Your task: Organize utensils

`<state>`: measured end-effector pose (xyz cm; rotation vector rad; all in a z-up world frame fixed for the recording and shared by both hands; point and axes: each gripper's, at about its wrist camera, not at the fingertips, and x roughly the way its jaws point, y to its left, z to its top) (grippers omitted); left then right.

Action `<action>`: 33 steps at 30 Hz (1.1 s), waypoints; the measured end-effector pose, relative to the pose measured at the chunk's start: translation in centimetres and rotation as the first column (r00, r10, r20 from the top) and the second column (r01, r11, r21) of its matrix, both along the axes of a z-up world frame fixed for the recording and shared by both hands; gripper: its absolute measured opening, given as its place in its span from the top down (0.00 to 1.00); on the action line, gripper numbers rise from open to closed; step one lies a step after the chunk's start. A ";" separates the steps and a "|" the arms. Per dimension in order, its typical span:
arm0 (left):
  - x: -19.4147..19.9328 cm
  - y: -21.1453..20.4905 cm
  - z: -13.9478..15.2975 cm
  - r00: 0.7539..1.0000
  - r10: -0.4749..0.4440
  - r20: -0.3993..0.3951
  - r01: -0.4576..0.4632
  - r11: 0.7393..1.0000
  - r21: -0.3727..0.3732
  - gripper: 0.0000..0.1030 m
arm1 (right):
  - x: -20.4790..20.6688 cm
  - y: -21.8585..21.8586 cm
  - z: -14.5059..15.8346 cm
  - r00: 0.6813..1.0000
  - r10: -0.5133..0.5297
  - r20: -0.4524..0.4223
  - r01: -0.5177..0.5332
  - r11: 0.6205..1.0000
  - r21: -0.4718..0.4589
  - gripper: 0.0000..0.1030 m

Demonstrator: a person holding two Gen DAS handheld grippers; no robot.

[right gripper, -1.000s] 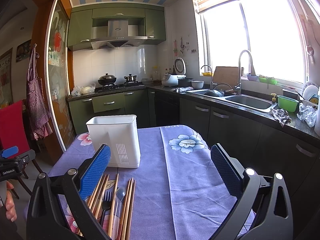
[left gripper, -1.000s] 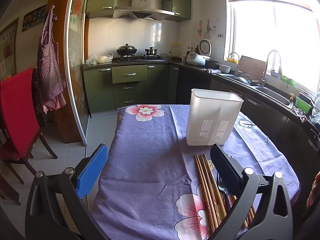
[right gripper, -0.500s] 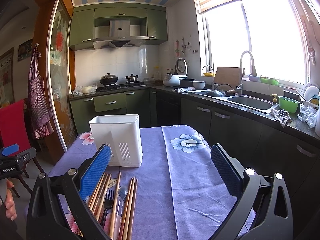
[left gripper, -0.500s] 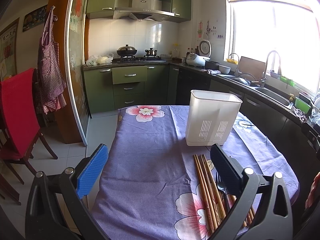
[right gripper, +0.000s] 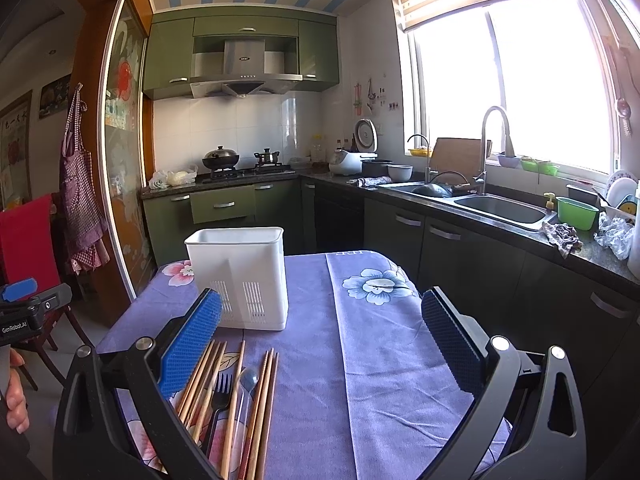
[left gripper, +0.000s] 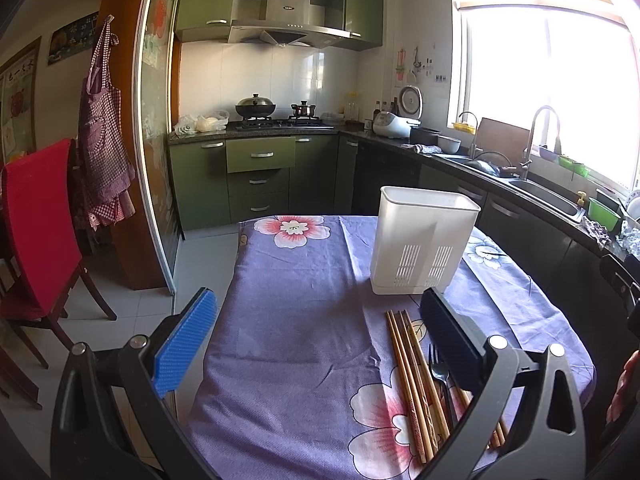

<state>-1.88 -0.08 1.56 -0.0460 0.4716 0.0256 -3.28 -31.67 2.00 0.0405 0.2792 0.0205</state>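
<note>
On tablecloth (left gripper: 304, 320), white caddy (left gripper: 424, 240) (contents unseen), chopsticks (left gripper: 408, 372) beside

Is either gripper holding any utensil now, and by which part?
Nothing is held. Both the left gripper and right gripper are open; the chopsticks lie on the table.

I count one white utensil holder (right gripper: 240, 276), one black fork (right gripper: 219, 396), one clear spoon (right gripper: 247, 380) and about nine wooden chopsticks (right gripper: 264, 408), lower left of my right view.

A purple floral tablecloth (left gripper: 296, 320) covers the table; far left a red chair (left gripper: 36, 216) — beside it a checked apron (left gripper: 102, 152); a sink (right gripper: 500, 208) right.
</note>
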 end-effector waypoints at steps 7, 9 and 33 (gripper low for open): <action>-0.3 0.2 0.0 1.000 0.001 0.002 -0.001 1.000 -0.003 0.06 | -0.3 0.0 0.0 1.000 0.002 0.008 -0.002 1.000 -0.003 0.04; -0.3 0.2 0.0 1.000 0.002 0.003 -0.002 1.000 -0.002 0.06 | -0.3 -0.1 0.0 1.000 0.003 0.009 -0.003 1.000 -0.003 0.04; -0.4 -0.2 0.1 1.000 -0.009 -0.001 0.009 1.000 0.007 0.06 | -0.3 -0.2 0.1 1.000 0.007 0.003 -0.007 1.000 0.001 0.04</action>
